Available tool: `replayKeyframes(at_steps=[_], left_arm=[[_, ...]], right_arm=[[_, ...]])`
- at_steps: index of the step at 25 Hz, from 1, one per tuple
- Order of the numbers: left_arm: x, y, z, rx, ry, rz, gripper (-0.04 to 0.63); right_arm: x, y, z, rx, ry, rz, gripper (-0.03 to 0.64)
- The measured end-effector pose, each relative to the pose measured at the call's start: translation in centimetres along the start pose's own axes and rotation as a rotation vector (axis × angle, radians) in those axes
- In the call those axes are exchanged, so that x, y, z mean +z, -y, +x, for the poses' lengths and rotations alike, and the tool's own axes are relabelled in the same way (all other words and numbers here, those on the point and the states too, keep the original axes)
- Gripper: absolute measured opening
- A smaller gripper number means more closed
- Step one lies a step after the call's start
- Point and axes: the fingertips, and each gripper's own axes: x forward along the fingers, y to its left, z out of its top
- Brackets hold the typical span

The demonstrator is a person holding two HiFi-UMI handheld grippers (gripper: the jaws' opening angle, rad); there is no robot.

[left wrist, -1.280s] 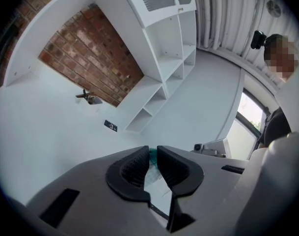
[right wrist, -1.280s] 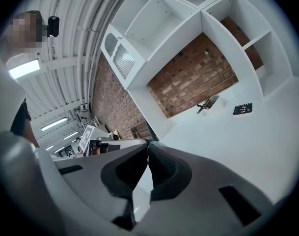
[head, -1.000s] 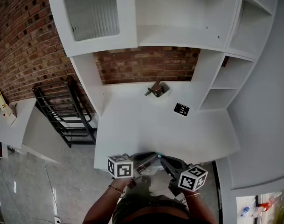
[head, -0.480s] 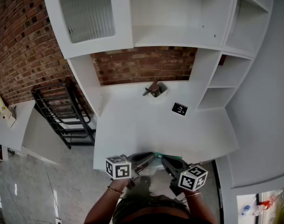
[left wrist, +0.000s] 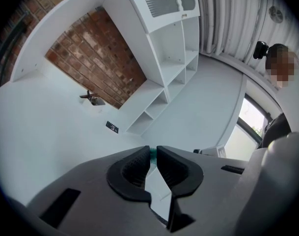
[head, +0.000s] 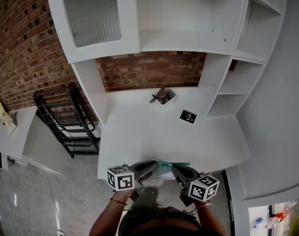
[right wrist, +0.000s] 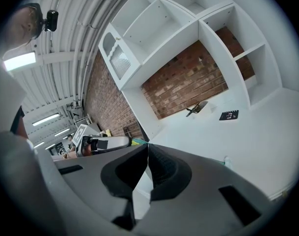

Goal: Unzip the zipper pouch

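2 tools (left tool, right tool), 1 zipper pouch, 1 marker card, 1 desk, 1 rack

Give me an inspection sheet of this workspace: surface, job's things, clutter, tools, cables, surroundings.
Surface: white desk, set under built-in shelves.
Job's things: zipper pouch with a teal zip, at the desk's near edge between the two tools.
Clutter: small brown object by the back wall; black marker card nearer and to its right.
Tools: left tool shut on the pouch's teal edge; right tool shut, and whether it pinches anything cannot be told.
Cables: nothing seen.
Surroundings: white shelving, brick wall, black rack left of the desk.
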Motion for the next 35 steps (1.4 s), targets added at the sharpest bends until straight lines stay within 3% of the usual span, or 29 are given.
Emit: replayKeyframes(at_steps=[24, 32, 35], left_arm=[[0.9, -0.6, -1.4, 0.072, 0.016, 0.041, 0.043], [1.6, -0.9, -2.6, 0.098, 0.077, 0.008, 0.042], [2.2, -1.8, -3.9, 0.142, 0.102, 0.011, 0.041]], right_arm=[[0.1, 1.7, -2.5, -0.033, 0.006, -0.017, 0.003], [-0.2, 3.0, -3.9, -0.074, 0.016, 0.022, 0.003], [-0.4, 3.4, -4.3, -0.081, 0.02, 0.031, 0.003]])
